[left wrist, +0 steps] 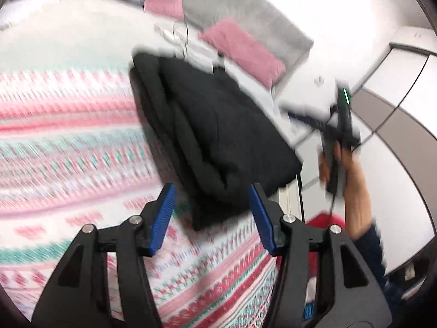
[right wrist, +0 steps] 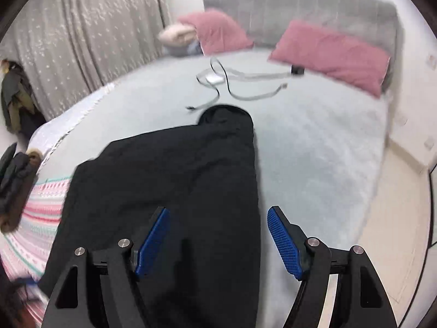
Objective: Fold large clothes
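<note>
On bed (right wrist: 314, 142), folded black garment (right wrist: 174, 180) lies lengthwise toward pink pillows (right wrist: 333, 54).

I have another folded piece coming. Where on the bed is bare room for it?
Free: the pale bedspread right of the folded black garment, below the pink pillow. Crowded: the cables beyond the garment, and dark clothes at the left edge.
</note>
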`<state>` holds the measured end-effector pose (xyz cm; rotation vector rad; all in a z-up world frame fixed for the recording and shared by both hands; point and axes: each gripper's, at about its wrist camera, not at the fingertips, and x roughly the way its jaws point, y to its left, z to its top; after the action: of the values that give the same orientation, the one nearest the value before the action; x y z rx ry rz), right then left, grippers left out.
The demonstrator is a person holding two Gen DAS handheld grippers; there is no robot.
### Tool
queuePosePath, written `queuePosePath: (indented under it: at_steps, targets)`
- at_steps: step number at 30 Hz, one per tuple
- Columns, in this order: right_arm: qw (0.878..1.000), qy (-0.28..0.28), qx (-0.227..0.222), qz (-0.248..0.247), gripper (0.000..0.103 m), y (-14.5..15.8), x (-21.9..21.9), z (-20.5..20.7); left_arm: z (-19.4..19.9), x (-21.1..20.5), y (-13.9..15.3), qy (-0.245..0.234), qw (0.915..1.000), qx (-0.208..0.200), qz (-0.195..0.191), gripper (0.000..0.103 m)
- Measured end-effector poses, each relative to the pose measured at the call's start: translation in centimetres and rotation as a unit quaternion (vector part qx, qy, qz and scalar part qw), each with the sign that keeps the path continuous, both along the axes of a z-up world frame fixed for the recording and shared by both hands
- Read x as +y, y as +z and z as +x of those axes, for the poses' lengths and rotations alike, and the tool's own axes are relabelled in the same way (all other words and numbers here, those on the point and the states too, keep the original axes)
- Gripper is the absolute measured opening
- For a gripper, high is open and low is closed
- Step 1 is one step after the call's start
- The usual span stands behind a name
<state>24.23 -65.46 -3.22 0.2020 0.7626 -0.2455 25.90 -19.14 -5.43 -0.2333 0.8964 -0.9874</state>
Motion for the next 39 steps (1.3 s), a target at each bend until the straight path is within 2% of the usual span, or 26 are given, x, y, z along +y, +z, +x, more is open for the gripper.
queuePosePath:
  at_steps: [1, 2, 4, 5, 8, 9, 10, 12, 13, 14, 17, 21, 24, 26, 29, 31, 32, 33, 35, 37, 39]
  targets:
    - [1.000, -0.007, -0.013, -0.015, 0.071, 0.2, 1.2, -2.0, 0.7, 0.1, 1.0, 0.007, 0.9999, -0.004, -0.010, 0.056]
    - [1.000, -0.010, -0.019, -0.017, 0.060, 0.1, 2.2, -3.4, 1.3, -0.2, 2.2, 0.010, 0.9998, -0.001, -0.020, 0.056]
    - [1.000, -0.017, -0.019, 0.006, 0.043, -0.6, 3.4, -5.4, 1.9, -1.9, 3.3, -0.002, 0.9997, 0.006, -0.025, 0.056]
    - [0.999, -0.024, -0.019, 0.013, 0.040, -0.6, 4.4, -5.6, 2.2, -3.8, 3.6, -0.014, 0.9998, 0.008, -0.014, 0.056]
    - [0.999, -0.033, 0.004, 0.012, 0.039, -2.0, 5.7, -5.5, 3.5, -8.1, 2.1, -0.005, 0.9995, 0.004, 0.032, 0.056]
    - [0.999, -0.037, 0.012, -0.006, 0.038, -2.6, 6.2, -5.2, 3.7, -8.5, 1.3, -0.002, 0.9991, 0.008, 0.040, 0.055]
    - [0.999, -0.040, 0.021, -0.025, 0.038, -2.9, 6.7, -5.0, 3.7, -9.2, 0.0, 0.010, 0.9981, 0.015, 0.060, 0.052]
    - [0.997, -0.050, 0.038, -0.035, 0.038, -3.3, 7.0, -5.1, 2.7, -10.1, -1.3, 0.025, 0.9951, 0.001, 0.096, 0.041]
    - [0.996, -0.058, 0.048, -0.036, 0.038, -3.8, 7.1, -4.8, 2.4, -10.2, -2.0, 0.030, 0.9920, -0.012, 0.122, 0.040]
    - [0.996, -0.060, 0.055, -0.044, 0.038, -4.2, 7.4, -4.5, 2.1, -10.2, -2.7, 0.028, 0.9908, -0.019, 0.131, 0.040]
    - [0.992, -0.061, 0.072, -0.088, 0.038, -5.9, 9.4, -4.1, 2.3, -9.8, -3.9, 0.031, 0.9905, -0.014, 0.134, 0.040]
    - [0.996, -0.068, 0.052, -0.028, 0.038, -7.3, 8.5, -4.5, 2.3, -10.3, -4.7, 0.026, 0.9903, -0.015, 0.136, 0.040]
    - [0.995, -0.066, 0.055, -0.044, 0.038, -7.5, 9.0, -4.5, 2.3, -11.0, -4.6, 0.033, 0.9897, -0.029, 0.136, 0.041]
    - [0.995, -0.075, 0.055, -0.037, 0.038, -7.3, 9.1, -4.6, 1.9, -11.0, -4.7, 0.042, 0.9898, -0.040, 0.130, 0.041]
    - [0.993, -0.091, 0.062, -0.049, 0.038, -6.9, 9.5, -4.3, 1.7, -10.6, -4.4, 0.040, 0.9913, -0.040, 0.119, 0.047]
    - [0.990, -0.099, 0.071, -0.072, 0.039, -5.9, 10.3, -4.2, 2.1, -10.0, -3.9, 0.031, 0.9926, -0.018, 0.116, 0.051]
    - [0.989, -0.102, 0.072, -0.078, 0.043, -5.6, 10.4, -4.1, 2.1, -9.5, -3.2, 0.028, 0.9926, 0.000, 0.118, 0.053]
    - [0.989, -0.104, 0.070, -0.077, 0.058, -4.5, 10.9, -4.4, 2.0, -9.2, -2.9, 0.029, 0.9925, 0.004, 0.119, 0.054]
    - [0.992, -0.107, 0.051, -0.050, 0.075, -2.7, 11.6, -5.5, 0.8, -7.8, -1.2, 0.039, 0.9915, -0.012, 0.123, 0.066]
    - [0.992, -0.120, 0.026, -0.041, 0.076, -0.8, 13.3, -7.3, -0.7, -6.5, 0.3, 0.062, 0.9869, -0.049, 0.141, 0.069]
    - [0.990, -0.131, 0.021, -0.044, 0.077, 0.2, 15.1, -8.8, -2.1, -5.4, 1.3, 0.068, 0.9831, -0.075, 0.152, 0.069]
